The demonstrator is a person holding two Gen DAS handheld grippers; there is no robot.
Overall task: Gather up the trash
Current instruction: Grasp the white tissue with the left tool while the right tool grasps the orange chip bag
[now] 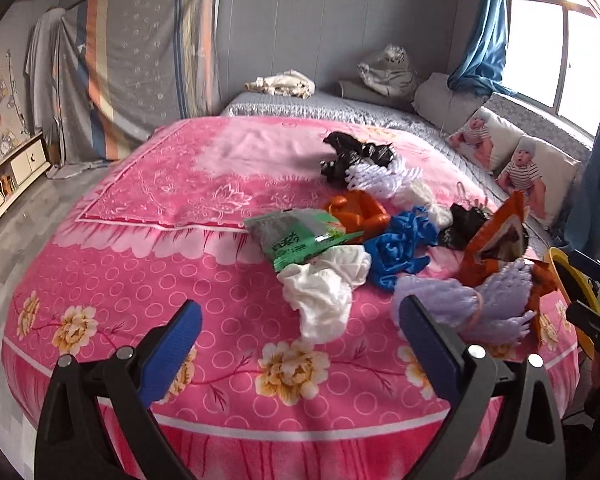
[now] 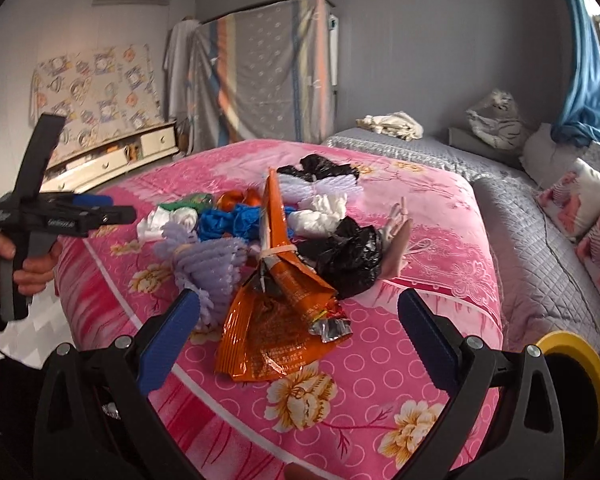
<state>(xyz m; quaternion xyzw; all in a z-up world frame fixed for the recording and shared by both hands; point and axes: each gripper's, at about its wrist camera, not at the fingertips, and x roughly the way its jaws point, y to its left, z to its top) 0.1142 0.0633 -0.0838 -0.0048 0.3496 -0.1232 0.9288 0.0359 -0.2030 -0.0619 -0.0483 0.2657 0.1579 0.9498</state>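
Note:
A pile of trash lies on the pink floral bedspread [image 1: 148, 280]. In the left wrist view I see a white plastic bag [image 1: 324, 292], a green wrapper [image 1: 296, 236], a blue bag [image 1: 400, 252], a purple foam net [image 1: 480, 304], an orange snack bag [image 1: 496, 240] and black bags [image 1: 356, 156]. My left gripper [image 1: 300, 332] is open and empty, just short of the white bag. In the right wrist view my right gripper [image 2: 298, 320] is open and empty, with the orange snack bag [image 2: 276, 320] between its fingers. The purple net [image 2: 208, 268] and a black bag [image 2: 348, 256] lie beside it.
A yellow-rimmed bin [image 2: 580, 364] stands at the bed's right side and shows in the left wrist view [image 1: 568, 280]. A grey quilt [image 2: 520, 208] with baby-print pillows [image 2: 580, 196] lies further right. A white drawer unit [image 2: 112, 160] stands left. My left gripper [image 2: 76, 214] shows in hand at the left.

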